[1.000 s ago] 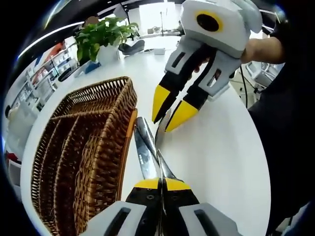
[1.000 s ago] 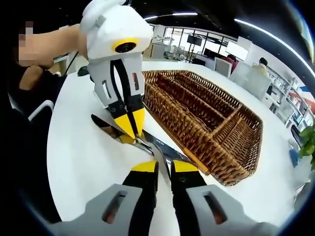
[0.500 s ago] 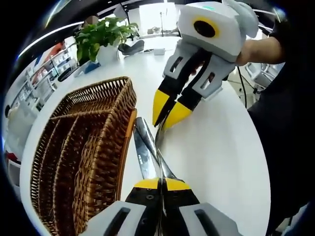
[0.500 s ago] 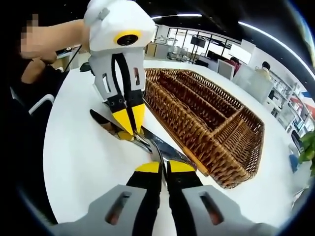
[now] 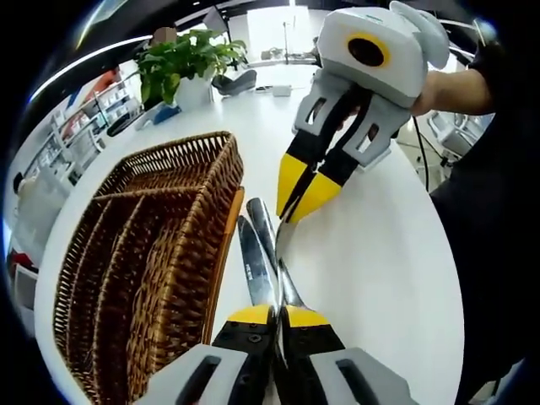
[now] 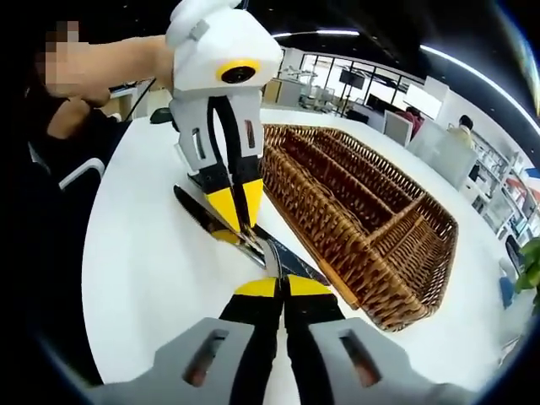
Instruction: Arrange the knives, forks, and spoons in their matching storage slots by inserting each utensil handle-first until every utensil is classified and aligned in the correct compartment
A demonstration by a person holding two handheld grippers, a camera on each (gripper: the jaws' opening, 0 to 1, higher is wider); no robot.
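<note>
A thin silver utensil [image 5: 280,253], seen edge-on so its kind is unclear, spans between both grippers just above the white table. My left gripper [image 5: 278,314] is shut on one end of it. My right gripper [image 5: 304,192] reaches in from the upper right and is shut on the other end. In the right gripper view the same utensil [image 6: 263,249] runs from my right gripper [image 6: 283,287] up to the left gripper [image 6: 234,207]. Two knives [image 5: 253,257] lie flat on the table under it, beside the wicker organiser basket [image 5: 181,278], whose slots hold nothing.
The basket [image 6: 337,253] lies along the right side in the right gripper view, an orange strip [image 6: 325,274] along its base. A potted plant [image 5: 181,63] stands at the table's far end. A person's hand [image 5: 447,84] holds the right gripper. White table [image 5: 380,270] lies bare to the right.
My right gripper, open a second ago, has shut on the utensil's end. The left gripper has stayed shut on it. Both views shifted slightly.
</note>
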